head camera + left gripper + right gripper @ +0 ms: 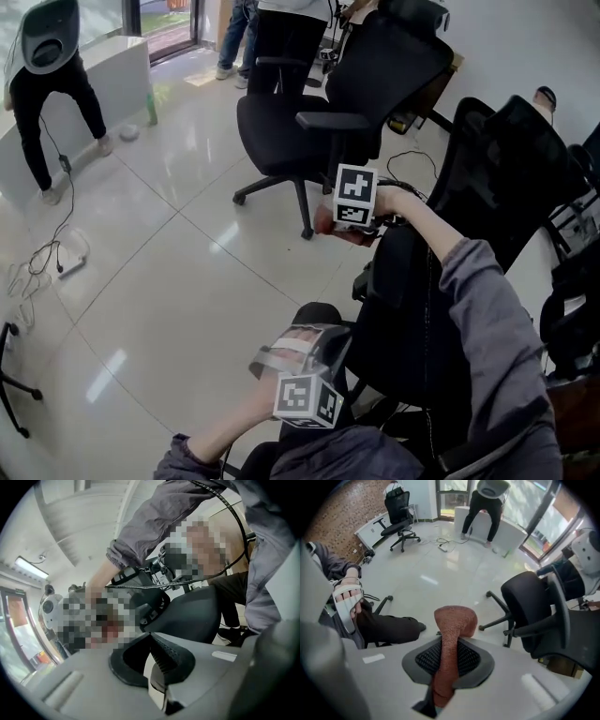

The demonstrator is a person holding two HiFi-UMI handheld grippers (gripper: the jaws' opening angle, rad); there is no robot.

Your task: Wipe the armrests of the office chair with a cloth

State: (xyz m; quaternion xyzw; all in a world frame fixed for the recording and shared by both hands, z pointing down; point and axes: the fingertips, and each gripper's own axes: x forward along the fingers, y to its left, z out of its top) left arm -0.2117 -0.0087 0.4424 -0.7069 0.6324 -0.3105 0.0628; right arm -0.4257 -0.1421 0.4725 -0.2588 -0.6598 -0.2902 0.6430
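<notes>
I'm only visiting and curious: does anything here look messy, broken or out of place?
Only one thing: a white power strip and its loose cables trail across the shiny floor. Nothing looks spilled or broken; the cloth is simply bunched in the right gripper.

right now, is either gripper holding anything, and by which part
The right gripper is shut on the reddish cloth, pinching it along a gathered fold, with a bunched end poking past the jaws. The left gripper is shut, empty.
</notes>
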